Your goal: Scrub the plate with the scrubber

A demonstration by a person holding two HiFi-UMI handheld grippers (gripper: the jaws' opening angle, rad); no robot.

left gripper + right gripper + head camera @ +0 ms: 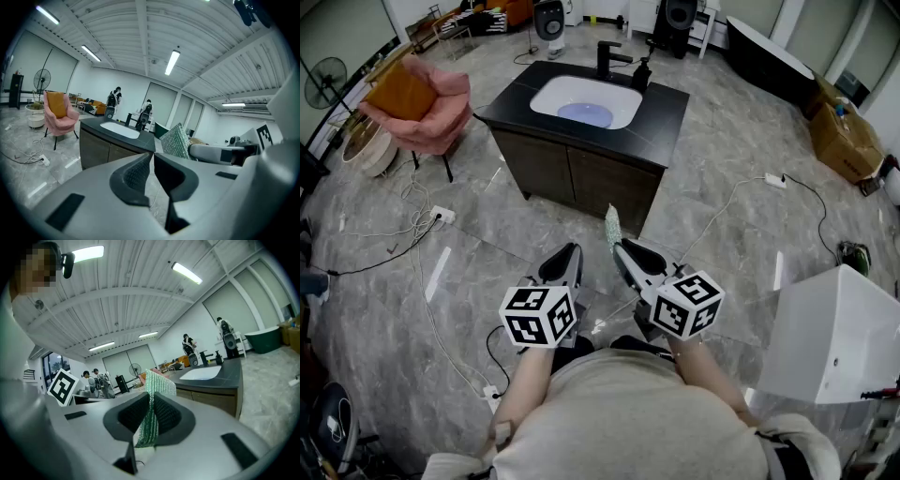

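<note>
Right tool pinches scrubber by 1 thin edge, left tool closed on nothing; hard pressure on the plate could fold or drop it.

The person wore a light grey shirt. The left hand-held gripper and the right hand-held gripper had pale grey bodies with black ribbed pads, and each carried a white cube printed with black square markers. Flat black rectangles sat on the grey bodies.
</note>
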